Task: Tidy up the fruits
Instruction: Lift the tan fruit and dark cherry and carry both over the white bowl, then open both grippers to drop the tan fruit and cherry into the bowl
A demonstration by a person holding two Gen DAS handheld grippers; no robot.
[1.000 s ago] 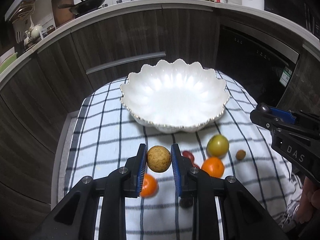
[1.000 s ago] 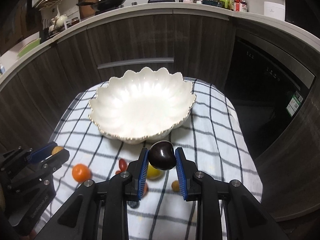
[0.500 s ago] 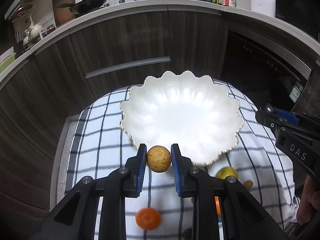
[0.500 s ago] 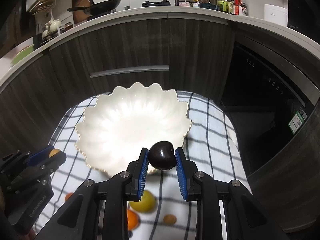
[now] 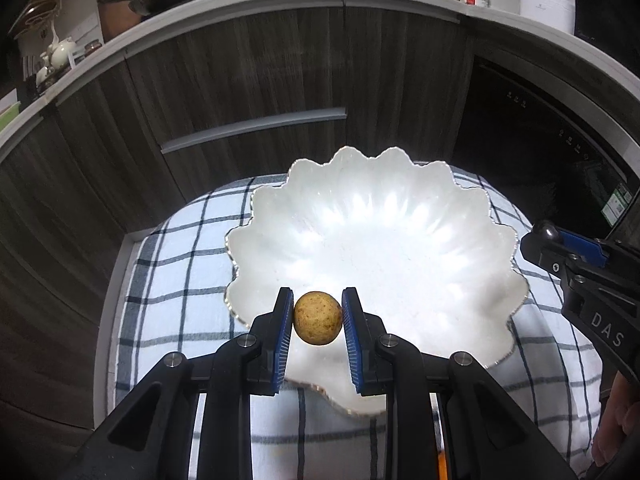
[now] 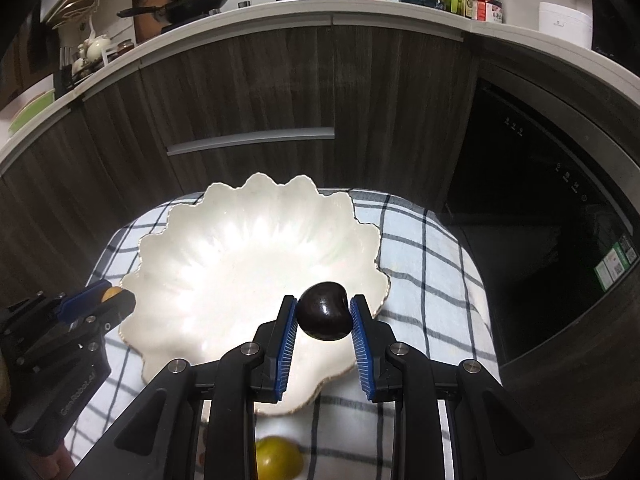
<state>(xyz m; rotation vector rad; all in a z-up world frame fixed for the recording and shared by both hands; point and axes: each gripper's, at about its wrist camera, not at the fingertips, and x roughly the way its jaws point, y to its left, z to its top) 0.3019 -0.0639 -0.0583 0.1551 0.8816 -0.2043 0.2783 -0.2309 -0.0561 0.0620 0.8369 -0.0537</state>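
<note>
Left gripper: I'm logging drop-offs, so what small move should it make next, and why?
Probably open the left gripper a little. It is shut on the speckled tan fruit, which hangs over the near inside of the white scalloped bowl, and no fruit lies in the bowl yet.

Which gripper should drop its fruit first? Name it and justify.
Left, marginally. The left gripper holds the tan fruit over the white bowl, inside its near rim. The right gripper holds the dark fruit nearer the bowl's right edge.
</note>
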